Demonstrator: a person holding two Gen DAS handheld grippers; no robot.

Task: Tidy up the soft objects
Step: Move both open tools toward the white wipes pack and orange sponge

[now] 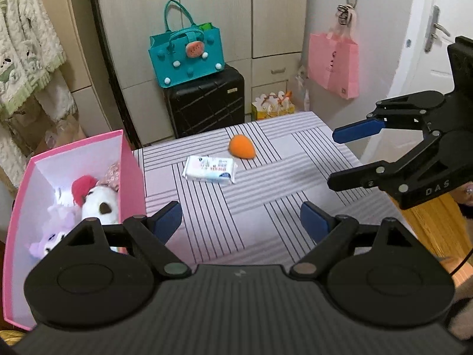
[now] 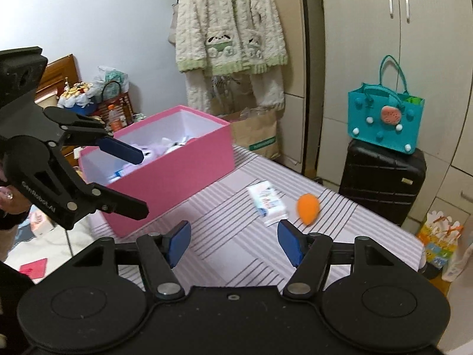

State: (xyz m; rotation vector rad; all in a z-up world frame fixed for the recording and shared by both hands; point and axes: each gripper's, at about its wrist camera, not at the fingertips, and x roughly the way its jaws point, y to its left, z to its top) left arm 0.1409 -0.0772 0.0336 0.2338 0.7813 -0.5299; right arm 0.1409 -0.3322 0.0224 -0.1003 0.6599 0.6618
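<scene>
Both grippers we're holding spread, gripping nothing: left gripper (image 1: 241, 222), right gripper (image 2: 233, 242). Tissue pack (image 1: 210, 169) and orange sponge (image 1: 242, 147) are lying ahead; pink box (image 1: 130, 162) is sitting left.

Ahead of your tools, cream wardrobe doors (image 1: 212, 14) fill the far wall, a black suitcase (image 1: 207, 106) standing below. A white door (image 1: 437, 29) sits right; a fleecy robe (image 2: 230, 23) hangs left.
</scene>
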